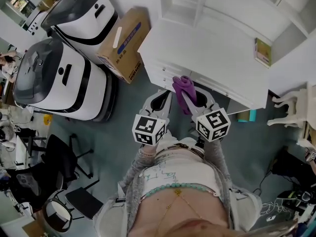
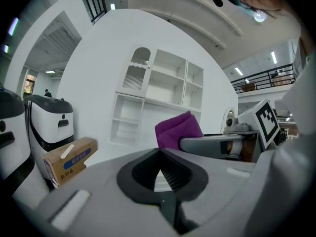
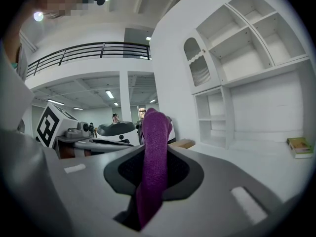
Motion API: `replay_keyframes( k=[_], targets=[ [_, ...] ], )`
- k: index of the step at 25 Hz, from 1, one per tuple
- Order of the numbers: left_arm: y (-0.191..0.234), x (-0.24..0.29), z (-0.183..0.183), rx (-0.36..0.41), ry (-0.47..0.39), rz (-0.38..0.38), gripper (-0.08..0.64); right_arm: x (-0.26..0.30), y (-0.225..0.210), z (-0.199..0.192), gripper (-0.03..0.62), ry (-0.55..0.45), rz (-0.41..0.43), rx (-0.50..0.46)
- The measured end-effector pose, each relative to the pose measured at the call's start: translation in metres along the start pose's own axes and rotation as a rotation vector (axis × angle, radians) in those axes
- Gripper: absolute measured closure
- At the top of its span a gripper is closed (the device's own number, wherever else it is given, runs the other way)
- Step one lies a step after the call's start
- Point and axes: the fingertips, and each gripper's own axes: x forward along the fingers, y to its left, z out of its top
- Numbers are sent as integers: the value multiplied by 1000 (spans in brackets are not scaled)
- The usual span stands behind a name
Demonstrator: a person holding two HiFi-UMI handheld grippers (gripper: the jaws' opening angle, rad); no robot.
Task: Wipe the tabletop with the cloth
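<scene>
A purple cloth (image 1: 183,86) hangs folded over the near edge of the white tabletop (image 1: 212,53), pinched in my right gripper (image 1: 191,98). In the right gripper view the cloth (image 3: 153,172) stands up between the jaws of that gripper (image 3: 153,154), which is shut on it. My left gripper (image 1: 160,101) is held just left of it, below the table edge, jaws together with nothing in them. From the left gripper (image 2: 159,157) view, the cloth (image 2: 177,127) and the right gripper (image 2: 212,143) show close by on the right.
A white shelf unit (image 1: 180,1) stands at the back of the table, and a small book (image 1: 262,52) lies at its right. A cardboard box (image 1: 123,43) and two white machines (image 1: 59,78) stand on the floor to the left. An ornate white stool (image 1: 296,105) is on the right.
</scene>
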Motion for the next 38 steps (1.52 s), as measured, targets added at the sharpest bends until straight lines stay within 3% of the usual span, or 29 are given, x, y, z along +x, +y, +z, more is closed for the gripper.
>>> replay_keyframes(
  k=[11,18,38],
  targets=[
    [39,-3,-5,-56,4,-10,560,31,8,-4,502,36,-38,6],
    [61,12,-2,-73,7,-1,560,60,2,1,502,62,-5,-10],
    [111,149,50,-43,26,5,560,146,-124,51,500,49,32,-11]
  ],
)
